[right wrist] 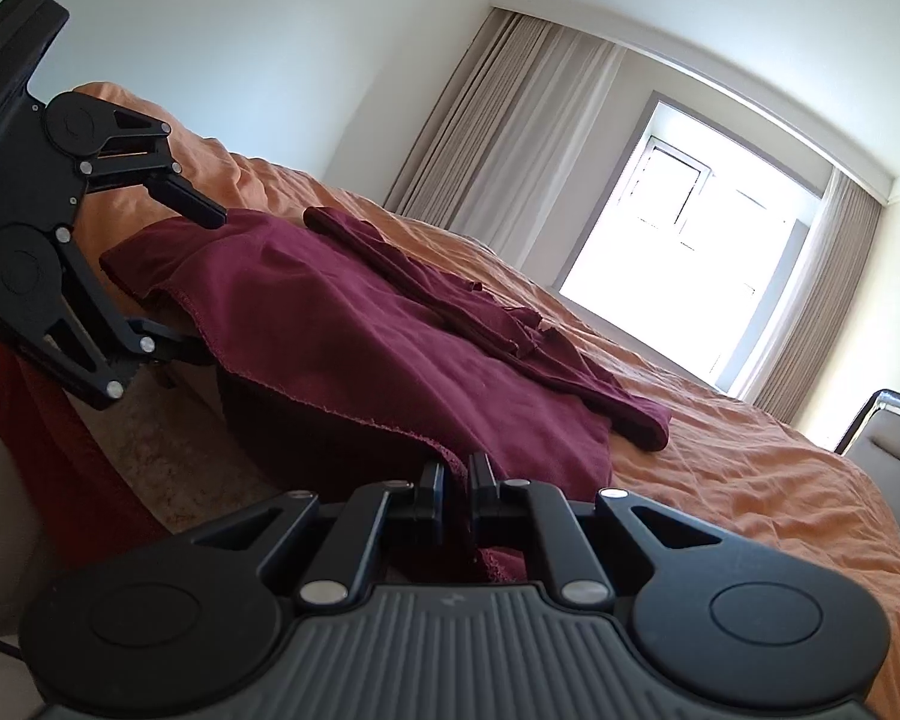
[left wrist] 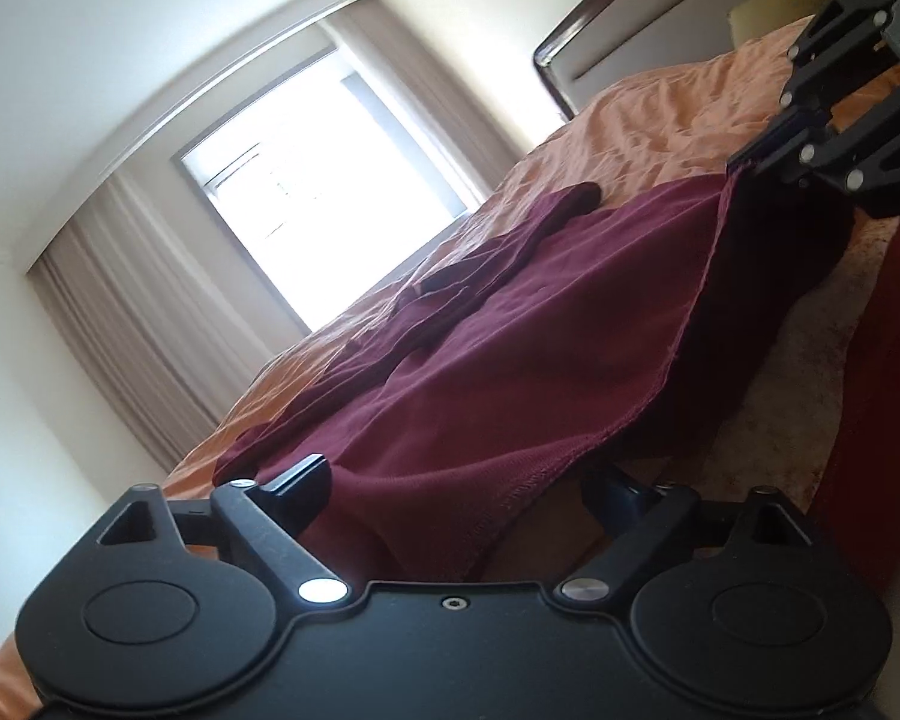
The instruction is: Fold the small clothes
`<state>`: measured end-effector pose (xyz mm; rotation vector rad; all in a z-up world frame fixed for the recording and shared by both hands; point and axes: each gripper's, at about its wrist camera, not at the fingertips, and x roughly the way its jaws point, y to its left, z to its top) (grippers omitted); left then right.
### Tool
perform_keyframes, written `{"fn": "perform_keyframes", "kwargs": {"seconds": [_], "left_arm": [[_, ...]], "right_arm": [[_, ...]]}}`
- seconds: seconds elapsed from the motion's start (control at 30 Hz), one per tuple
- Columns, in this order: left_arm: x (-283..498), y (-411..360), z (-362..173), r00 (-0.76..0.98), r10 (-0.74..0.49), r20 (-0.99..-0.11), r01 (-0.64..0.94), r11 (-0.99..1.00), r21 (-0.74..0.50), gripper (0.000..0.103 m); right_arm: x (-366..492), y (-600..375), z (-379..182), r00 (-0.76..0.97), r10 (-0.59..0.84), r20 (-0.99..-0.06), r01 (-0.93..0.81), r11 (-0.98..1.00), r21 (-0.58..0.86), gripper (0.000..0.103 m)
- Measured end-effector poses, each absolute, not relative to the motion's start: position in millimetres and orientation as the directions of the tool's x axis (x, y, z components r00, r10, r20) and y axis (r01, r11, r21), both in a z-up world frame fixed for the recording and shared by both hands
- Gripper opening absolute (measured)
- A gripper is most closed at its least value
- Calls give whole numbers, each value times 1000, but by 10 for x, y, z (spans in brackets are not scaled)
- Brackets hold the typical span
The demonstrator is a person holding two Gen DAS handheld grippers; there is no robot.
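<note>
A maroon shirt (left wrist: 510, 324) lies spread on the orange bed (left wrist: 642, 120), its hem hanging over the bed's edge. The right claw (right wrist: 453, 480) is clamped on 1 hem corner. The left claw (left wrist: 456, 480) stands apart around the other corner.

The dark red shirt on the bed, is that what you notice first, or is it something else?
Yes, the dark red cotton shirt grabs the eye first, spread over the crumpled orange bedsheet with its hem hanging off the bed's near edge. Next comes the bright white window between beige curtains on the far wall. Then the two black tools: the right hand-held gripper is pinching the hem, and the left hand-held gripper is open around the shirt's other corner.
</note>
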<state>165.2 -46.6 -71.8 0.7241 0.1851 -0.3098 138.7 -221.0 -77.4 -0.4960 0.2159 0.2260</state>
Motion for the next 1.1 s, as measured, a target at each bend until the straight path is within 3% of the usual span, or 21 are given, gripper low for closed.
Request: {"fn": "perform_keyframes", "kwargs": {"seconds": [0.17, 0.37, 0.5, 0.57, 0.67, 0.73, 0.83, 0.93, 1.1], "left_arm": [[1552, -402, -737, 919, -271, -286, 394, 640, 660, 85], [1617, -473, -961, 929, -219, -297, 369, 587, 721, 86], [1659, -523, -1019, 946, -196, -258, 324, 555, 766, 84], [1639, -505, -964, 941, -214, -262, 338, 555, 760, 75], [1611, -443, -885, 932, -241, -272, 362, 569, 739, 57], [1597, -369, -806, 932, -249, -265, 363, 602, 712, 41], [1639, -296, -659, 926, -261, -272, 377, 649, 661, 22], [1688, -243, -507, 908, -286, -306, 416, 693, 589, 15], [1817, -157, -203, 870, -322, -374, 475, 749, 462, 13]], "right_arm": [[1436, -2231, -735, 951, 168, -258, -269, 862, -429, 9], [1439, -2247, -674, 953, 169, -250, -264, 867, -422, 9], [1429, -2250, -689, 951, 171, -258, -270, 866, -422, 10], [1420, -2243, -731, 947, 175, -268, -278, 865, -418, 10], [1424, -2220, -813, 939, 174, -296, -290, 862, -416, 21], [1421, -2202, -861, 932, 180, -316, -306, 856, -417, 40], [1399, -2157, -918, 923, 195, -331, -332, 839, -431, 56], [1381, -2094, -947, 926, 205, -318, -337, 829, -447, 70], [1409, -1877, -1003, 945, 202, -256, -308, 811, -497, 80]]}}
